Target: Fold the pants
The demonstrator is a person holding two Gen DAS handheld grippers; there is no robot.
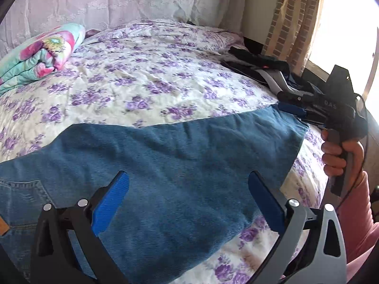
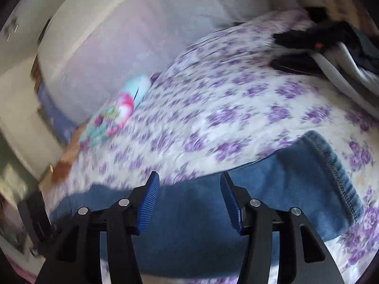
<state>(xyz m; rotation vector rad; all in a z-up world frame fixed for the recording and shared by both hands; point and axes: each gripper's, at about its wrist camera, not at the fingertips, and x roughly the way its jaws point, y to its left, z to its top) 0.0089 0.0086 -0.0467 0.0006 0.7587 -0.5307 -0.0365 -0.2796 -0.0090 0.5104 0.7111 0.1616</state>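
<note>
Blue denim pants (image 1: 170, 156) lie flat on the bed's floral sheet (image 1: 146, 78), waist and pocket at the left, leg hem at the right. My left gripper (image 1: 188, 184) is open and empty just above the mid leg. My right gripper (image 2: 189, 184) is open and empty above the leg of the pants (image 2: 296, 179), near the stitched hem (image 2: 336, 172). In the left wrist view the right gripper (image 1: 296, 105) hovers at the hem corner, held by a hand.
A folded flowery blanket (image 1: 40, 54) lies at the bed's far left. Dark and grey clothes (image 1: 260, 68) are piled at the far right, also in the right wrist view (image 2: 331, 47). A curtain (image 1: 298, 19) and bright window stand beyond.
</note>
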